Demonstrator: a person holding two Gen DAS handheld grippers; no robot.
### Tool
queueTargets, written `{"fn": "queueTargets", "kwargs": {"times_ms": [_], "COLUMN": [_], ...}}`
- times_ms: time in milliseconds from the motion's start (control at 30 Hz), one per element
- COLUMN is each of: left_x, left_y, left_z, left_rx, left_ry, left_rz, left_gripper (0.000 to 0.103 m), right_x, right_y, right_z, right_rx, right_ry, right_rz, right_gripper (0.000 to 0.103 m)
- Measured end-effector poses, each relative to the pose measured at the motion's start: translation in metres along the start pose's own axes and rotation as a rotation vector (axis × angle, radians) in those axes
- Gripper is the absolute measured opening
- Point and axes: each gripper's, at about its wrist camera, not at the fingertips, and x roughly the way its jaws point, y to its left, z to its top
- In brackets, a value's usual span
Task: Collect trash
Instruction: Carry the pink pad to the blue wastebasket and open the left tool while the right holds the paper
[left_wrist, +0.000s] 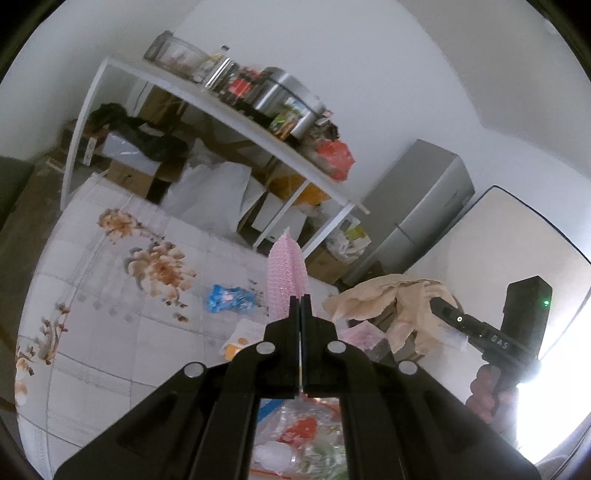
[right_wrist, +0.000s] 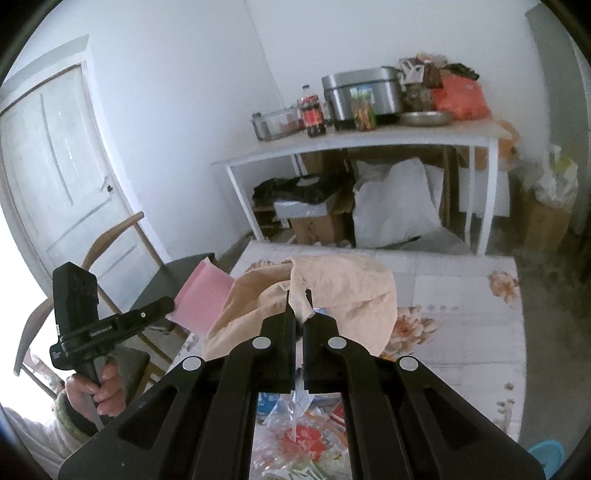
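My left gripper (left_wrist: 300, 300) is shut on a pink mesh sheet (left_wrist: 286, 269), which stands up past its tips above the floral table (left_wrist: 110, 332). To its right hangs a crumpled beige plastic bag (left_wrist: 388, 299), with my right gripper (left_wrist: 437, 305) shut on its edge. In the right wrist view the right gripper (right_wrist: 300, 308) pinches a fold of the beige bag (right_wrist: 340, 284), and the left gripper (right_wrist: 168, 302) holds the pink sheet (right_wrist: 203, 299) just left of the bag. A blue wrapper (left_wrist: 231, 299), an orange-and-white packet (left_wrist: 238, 341) and clear wrappers (right_wrist: 303, 439) lie on the table below.
A white side table (right_wrist: 369, 142) behind carries a rice cooker (right_wrist: 364, 96), a cola bottle (right_wrist: 312, 110) and a red bag, with boxes and white sacks under it. A grey fridge (left_wrist: 417, 206) stands at the right. A wooden chair (right_wrist: 122, 236) and a white door (right_wrist: 55, 166) are left.
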Motion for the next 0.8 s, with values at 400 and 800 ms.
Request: {"fn": "queueTargets", "kwargs": {"times_ms": [400, 800], "left_x": [0.001, 0.067], "left_y": [-0.058, -0.123], "left_z": [0.008, -0.007], "left_rx": [0.096, 0.14], "left_ry": [0.013, 0.174], "left_rz": [-0.1, -0.224], "left_gripper": [0.0, 0.0], "right_x": [-0.073, -0.177], "right_y": [-0.032, -0.108], "right_z": [-0.006, -0.053], "right_rx": [0.089, 0.29], "right_ry": [-0.133, -0.278], "right_rz": [-0.08, -0.272], "right_gripper": [0.001, 0.001]}}
